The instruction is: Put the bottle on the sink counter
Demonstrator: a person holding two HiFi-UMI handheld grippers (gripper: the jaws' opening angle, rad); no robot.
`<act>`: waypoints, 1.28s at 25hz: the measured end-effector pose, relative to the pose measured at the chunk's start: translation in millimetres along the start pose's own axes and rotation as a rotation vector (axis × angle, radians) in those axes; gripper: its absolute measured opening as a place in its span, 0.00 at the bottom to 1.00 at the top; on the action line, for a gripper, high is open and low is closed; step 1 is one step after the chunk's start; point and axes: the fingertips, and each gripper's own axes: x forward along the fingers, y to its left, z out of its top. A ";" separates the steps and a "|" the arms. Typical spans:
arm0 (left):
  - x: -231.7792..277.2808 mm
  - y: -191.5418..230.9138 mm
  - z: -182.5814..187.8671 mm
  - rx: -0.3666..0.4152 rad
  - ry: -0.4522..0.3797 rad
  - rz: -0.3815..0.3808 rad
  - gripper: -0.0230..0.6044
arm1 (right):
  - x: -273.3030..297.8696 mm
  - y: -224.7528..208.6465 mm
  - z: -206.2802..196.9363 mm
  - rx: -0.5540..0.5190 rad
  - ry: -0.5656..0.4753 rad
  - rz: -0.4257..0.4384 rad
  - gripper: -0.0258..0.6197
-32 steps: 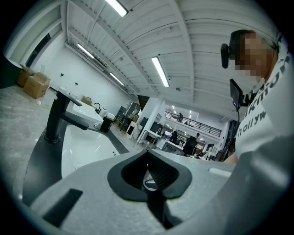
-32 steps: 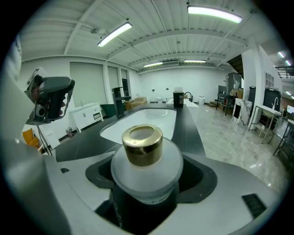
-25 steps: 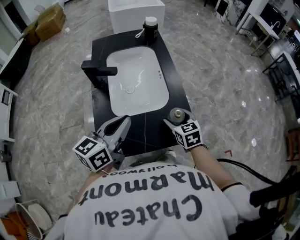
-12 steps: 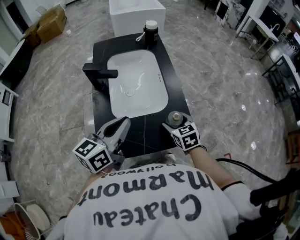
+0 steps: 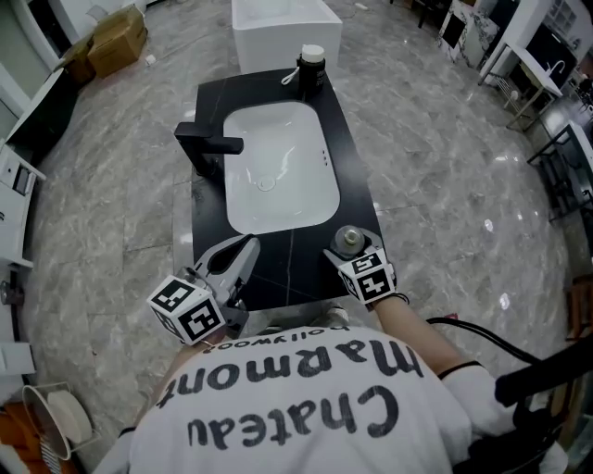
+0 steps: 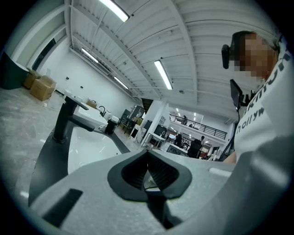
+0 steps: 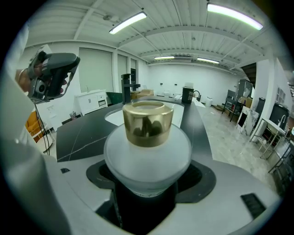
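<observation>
A frosted white bottle (image 5: 348, 240) with a gold cap (image 7: 147, 123) stands upright in my right gripper (image 5: 351, 250), which is shut on its body (image 7: 147, 156). It is over the near right corner of the black sink counter (image 5: 298, 264); whether its base touches the counter is hidden. My left gripper (image 5: 241, 252) is shut and empty over the counter's near left corner, its pads (image 6: 156, 172) meeting. It also shows at the left of the right gripper view as a grey left gripper (image 7: 51, 75).
A white basin (image 5: 278, 176) fills the counter's middle, with a black faucet (image 5: 206, 148) on its left. A dark bottle with a white cap (image 5: 312, 67) stands at the far end. Beyond are a white block (image 5: 283, 23) and cardboard boxes (image 5: 116, 42). Marble floor surrounds the counter.
The whole scene has slid slightly down and right in the head view. Both grippers stay at the counter's near corners, the right one still on the bottle.
</observation>
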 end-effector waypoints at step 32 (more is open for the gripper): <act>-0.8 6.1 -17.9 -0.036 0.029 -0.046 0.06 | -41.3 -8.1 -23.7 0.230 0.003 0.000 0.57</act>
